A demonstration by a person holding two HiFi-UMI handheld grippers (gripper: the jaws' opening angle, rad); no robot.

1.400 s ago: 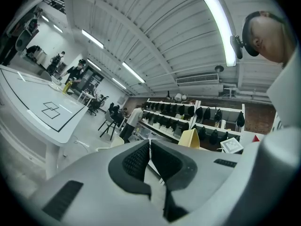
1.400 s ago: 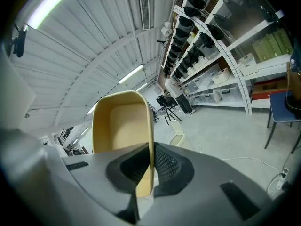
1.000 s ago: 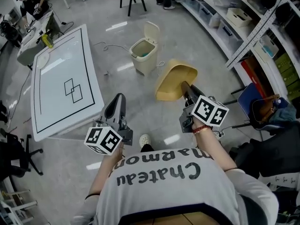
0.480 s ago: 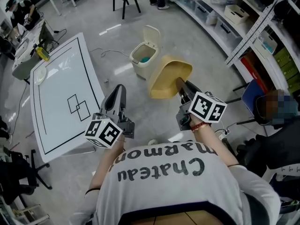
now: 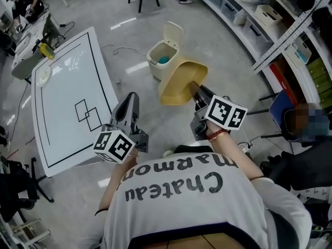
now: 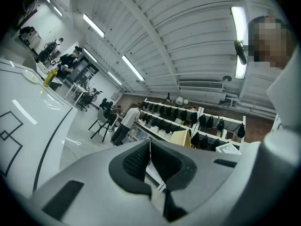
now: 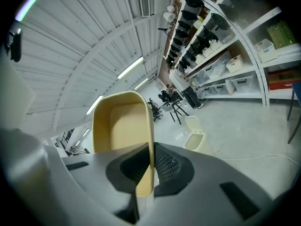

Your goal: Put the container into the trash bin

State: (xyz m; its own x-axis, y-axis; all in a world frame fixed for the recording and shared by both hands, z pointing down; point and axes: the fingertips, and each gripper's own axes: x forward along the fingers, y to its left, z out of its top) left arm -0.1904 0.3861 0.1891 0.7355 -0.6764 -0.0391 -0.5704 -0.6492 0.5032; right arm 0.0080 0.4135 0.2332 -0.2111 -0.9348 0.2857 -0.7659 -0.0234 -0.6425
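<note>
A pale yellow container (image 5: 179, 82) hangs in the air, with my right gripper (image 5: 194, 91) shut on its rim; in the right gripper view the container (image 7: 123, 131) stands empty and its wall is pinched between the jaws of my right gripper (image 7: 150, 166). The cream trash bin (image 5: 163, 56) stands on the floor just beyond the container with its lid up and something blue-green inside; it is small in the right gripper view as the bin (image 7: 195, 138). My left gripper (image 5: 129, 107) is held lower left, shut on nothing (image 6: 149, 161).
A white table (image 5: 67, 92) with black lines stands at left, a plate (image 5: 43, 75) and yellow bottle (image 5: 46, 51) at its far end. Shelving (image 5: 270, 30) with boxes runs along the right. A cable (image 5: 122, 51) lies on the floor near the bin. A blue chair (image 5: 277, 113) stands at right.
The container in my right gripper has moved forward and left, closer to the open bin. The left gripper has kept its place and stayed shut.
</note>
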